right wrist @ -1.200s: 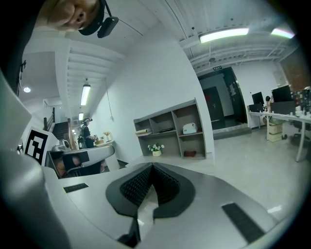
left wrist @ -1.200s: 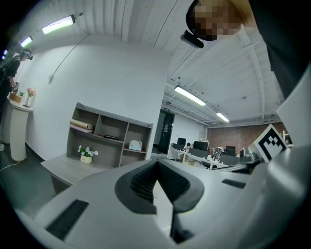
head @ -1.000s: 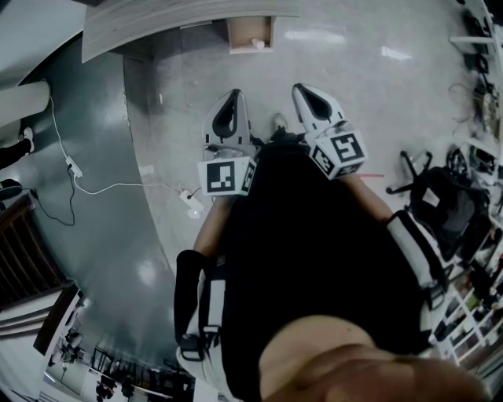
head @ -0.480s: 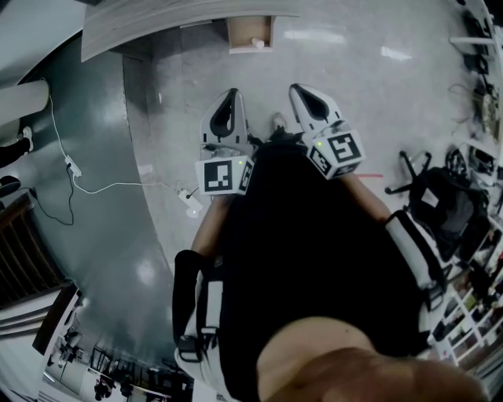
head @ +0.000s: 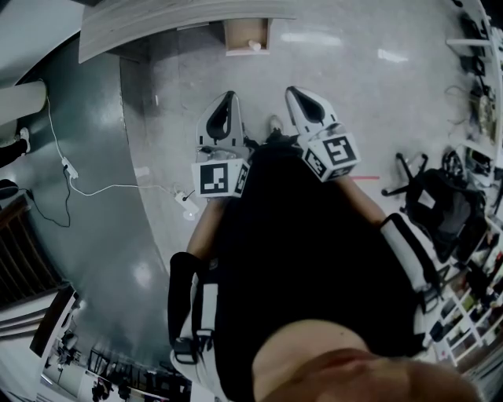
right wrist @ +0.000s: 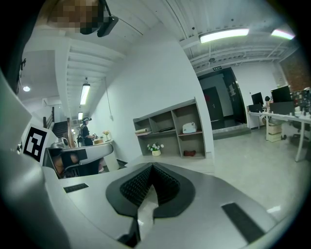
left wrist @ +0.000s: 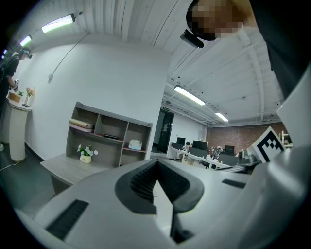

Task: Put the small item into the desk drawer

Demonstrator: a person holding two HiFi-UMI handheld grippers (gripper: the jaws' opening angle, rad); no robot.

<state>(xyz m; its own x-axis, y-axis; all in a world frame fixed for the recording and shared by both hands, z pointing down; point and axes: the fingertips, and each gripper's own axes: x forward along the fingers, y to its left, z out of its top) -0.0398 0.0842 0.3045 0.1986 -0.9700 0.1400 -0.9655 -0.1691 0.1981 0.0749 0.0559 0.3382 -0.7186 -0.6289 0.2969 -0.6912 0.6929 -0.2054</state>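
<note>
Far ahead in the head view a small wooden drawer [head: 247, 35] stands open under the grey desk [head: 173, 16]. A small white item [head: 254, 45] lies inside it. My left gripper [head: 229, 97] and right gripper [head: 291, 93] are held side by side in front of the person's dark torso, well short of the drawer. Both point toward the desk. In the left gripper view the left gripper [left wrist: 156, 164] is shut with nothing between its pads. The right gripper view shows the right gripper [right wrist: 152, 168] shut and empty too.
A white cable with a power strip [head: 69, 166] trails over the floor at left, beside a white pedestal [head: 22, 98]. An office chair [head: 436, 200] and cluttered shelves [head: 479, 55] stand at right. A cubby shelf unit [left wrist: 109, 133] with a small plant [left wrist: 86, 153] sits on the desk.
</note>
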